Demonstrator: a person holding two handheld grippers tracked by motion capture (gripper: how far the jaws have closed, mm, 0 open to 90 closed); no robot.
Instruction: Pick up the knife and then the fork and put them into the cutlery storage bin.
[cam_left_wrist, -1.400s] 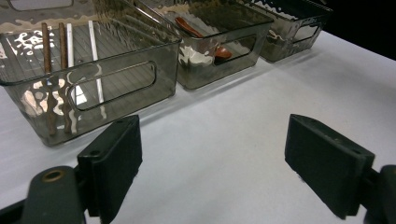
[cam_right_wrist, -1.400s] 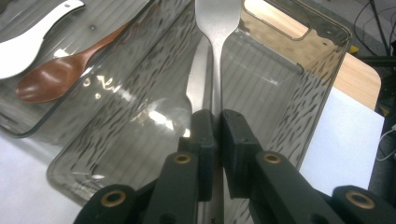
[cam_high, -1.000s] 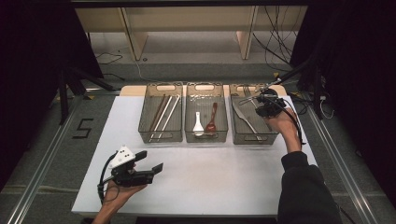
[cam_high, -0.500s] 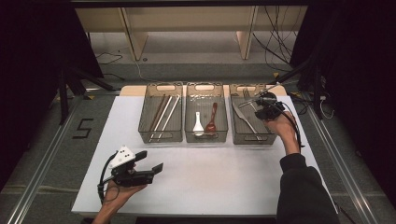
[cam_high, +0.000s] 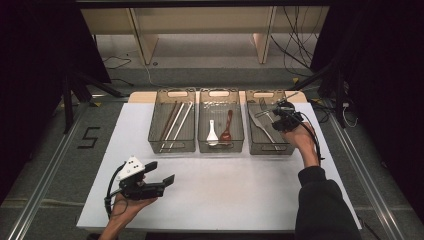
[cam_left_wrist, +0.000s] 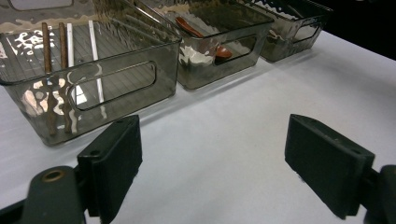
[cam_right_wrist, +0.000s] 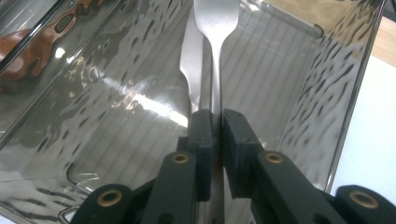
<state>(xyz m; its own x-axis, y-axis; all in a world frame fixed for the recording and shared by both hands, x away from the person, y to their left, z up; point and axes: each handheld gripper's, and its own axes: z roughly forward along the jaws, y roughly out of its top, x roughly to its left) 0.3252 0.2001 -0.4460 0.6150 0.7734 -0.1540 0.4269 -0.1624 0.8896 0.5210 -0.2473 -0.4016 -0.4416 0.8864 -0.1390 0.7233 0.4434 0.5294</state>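
Two hand-held grippers were in play. Nearest, the left hand-held gripper (cam_high: 161, 181) lay low on the white counter (cam_high: 235, 190) as a second before, jaws wide apart, nothing between them. Farther off, the right hand-held gripper (cam_right_wrist: 211, 128) was clamped on a metal fork (cam_right_wrist: 215, 56) by its handle over the right bin (cam_high: 270, 146); against the earlier frames that hand had drawn slightly back toward the person, so the fork was probably being lifted out or placed, unclear which. A second utensil (cam_right_wrist: 191, 60) lay just beside, type hard to tell. Fork tines were cut off. Middle bin (cam_high: 221, 146) spoons and left bin (cam_high: 171, 146) sticks looked unchanged.
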